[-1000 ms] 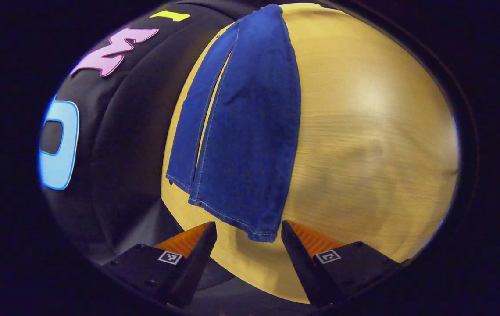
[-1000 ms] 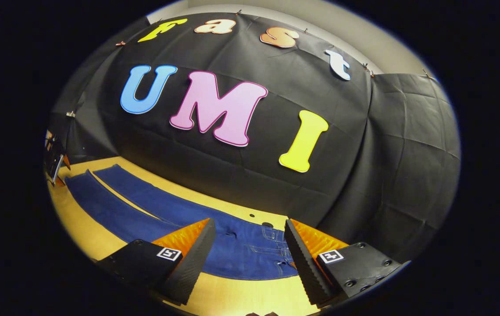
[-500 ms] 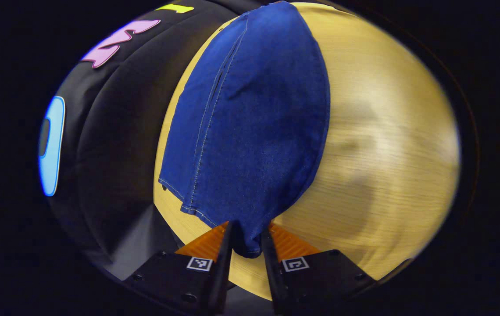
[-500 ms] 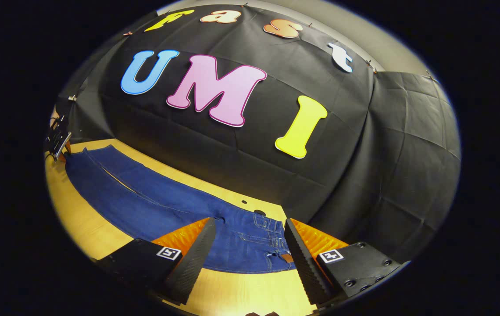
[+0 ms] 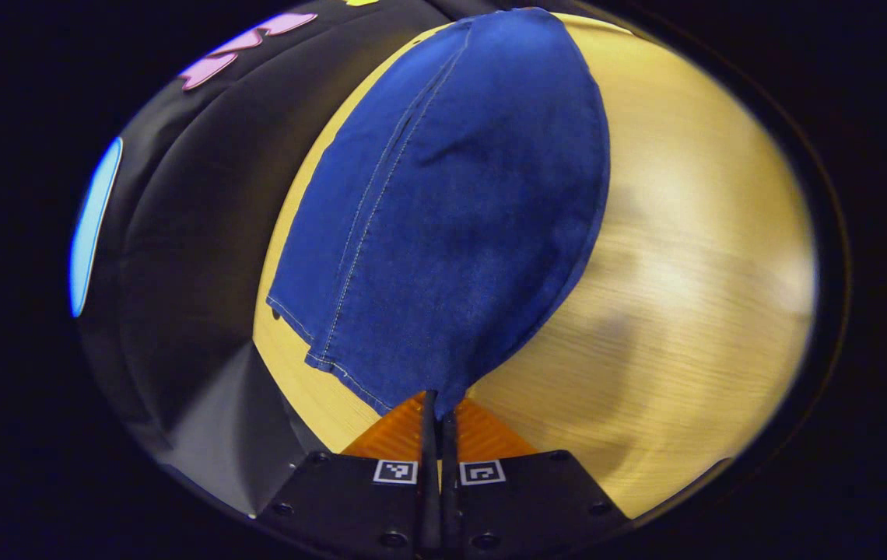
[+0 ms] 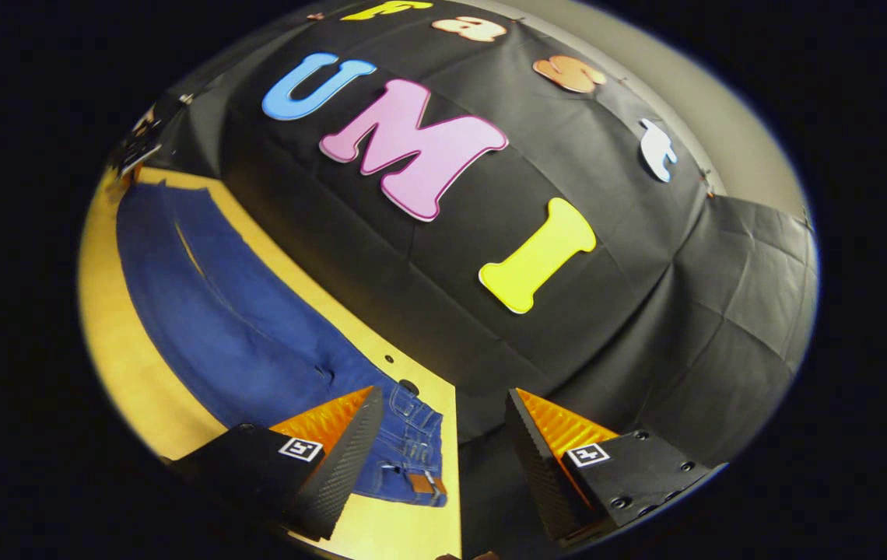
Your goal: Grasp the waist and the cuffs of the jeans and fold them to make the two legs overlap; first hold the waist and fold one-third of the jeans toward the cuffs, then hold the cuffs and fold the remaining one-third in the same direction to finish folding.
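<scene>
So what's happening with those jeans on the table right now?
A person is folding blue jeans on a wooden table with two handheld tongs. The left tongs are shut on the cuff end of one leg, lifting it. The right tongs hang open above the waist, gripping nothing. No third-fold has been made yet.

Jeans (image 5: 443,202) flat on table (image 5: 685,257)

jeans (image 5: 443,210) waist cut off, table (image 5: 685,257) blurred
</scene>
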